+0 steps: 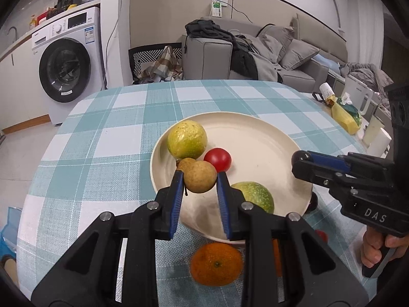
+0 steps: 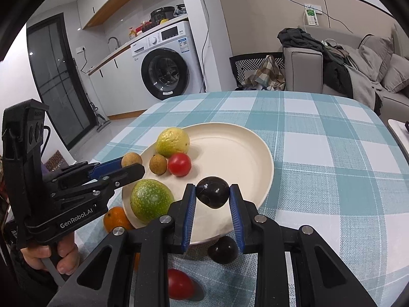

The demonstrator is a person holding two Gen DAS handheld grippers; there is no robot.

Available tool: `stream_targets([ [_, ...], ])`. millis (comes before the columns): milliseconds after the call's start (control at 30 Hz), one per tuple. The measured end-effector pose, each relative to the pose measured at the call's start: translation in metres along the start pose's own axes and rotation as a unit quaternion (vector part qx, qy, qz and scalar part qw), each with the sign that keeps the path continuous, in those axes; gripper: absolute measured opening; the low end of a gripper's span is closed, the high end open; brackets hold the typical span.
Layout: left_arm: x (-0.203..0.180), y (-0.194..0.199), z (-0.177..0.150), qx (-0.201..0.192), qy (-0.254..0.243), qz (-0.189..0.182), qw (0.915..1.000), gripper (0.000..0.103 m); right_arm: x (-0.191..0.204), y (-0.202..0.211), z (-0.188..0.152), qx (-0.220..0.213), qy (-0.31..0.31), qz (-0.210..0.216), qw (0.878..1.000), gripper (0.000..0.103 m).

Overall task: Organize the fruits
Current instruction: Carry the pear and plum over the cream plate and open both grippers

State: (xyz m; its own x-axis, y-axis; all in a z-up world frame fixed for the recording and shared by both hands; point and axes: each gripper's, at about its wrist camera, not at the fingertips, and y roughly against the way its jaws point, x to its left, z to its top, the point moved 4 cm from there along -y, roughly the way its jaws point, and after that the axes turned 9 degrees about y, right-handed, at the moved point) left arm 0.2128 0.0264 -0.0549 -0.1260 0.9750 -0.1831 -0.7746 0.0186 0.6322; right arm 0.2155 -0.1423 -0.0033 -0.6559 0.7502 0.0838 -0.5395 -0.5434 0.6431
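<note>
A cream plate on the checked tablecloth holds a yellow-green fruit, a red tomato, a green fruit and a small brown longan. My left gripper is shut on another brown longan above the plate's left rim. My right gripper is shut on a dark plum above the plate's near edge. An orange, a second plum and a second tomato lie on the cloth.
The table's far edge faces a washing machine, a grey sofa with clothes and a basket. A yellow bag, a bottle and white cups stand at the table's right side.
</note>
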Motion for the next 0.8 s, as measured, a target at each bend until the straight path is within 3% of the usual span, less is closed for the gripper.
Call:
stream_targets([
  [233,-0.003,0.0,-0.001,0.004,0.001,0.0,1.0,0.023,-0.001,-0.003,0.0,0.009,-0.001,-0.007,1.0,0.028],
  [433,-0.003,0.002,-0.001,0.002,0.002,-0.001,1.0,0.026,-0.001,-0.001,0.0,0.003,-0.001,-0.01,1.0,0.041],
  [500,-0.003,0.004,-0.001,-0.004,0.002,0.004,1.0,0.035,0.0,0.001,0.001,-0.002,0.003,-0.013,1.0,0.049],
  [667,0.001,0.015,-0.001,-0.024,0.01,0.012,0.9996,0.064,0.005,0.006,0.002,-0.015,0.015,-0.014,1.0,0.055],
  [800,0.001,0.026,-0.004,-0.028,0.004,0.014,0.9995,0.077,0.004,0.008,0.001,-0.012,0.016,-0.021,1.0,0.072],
])
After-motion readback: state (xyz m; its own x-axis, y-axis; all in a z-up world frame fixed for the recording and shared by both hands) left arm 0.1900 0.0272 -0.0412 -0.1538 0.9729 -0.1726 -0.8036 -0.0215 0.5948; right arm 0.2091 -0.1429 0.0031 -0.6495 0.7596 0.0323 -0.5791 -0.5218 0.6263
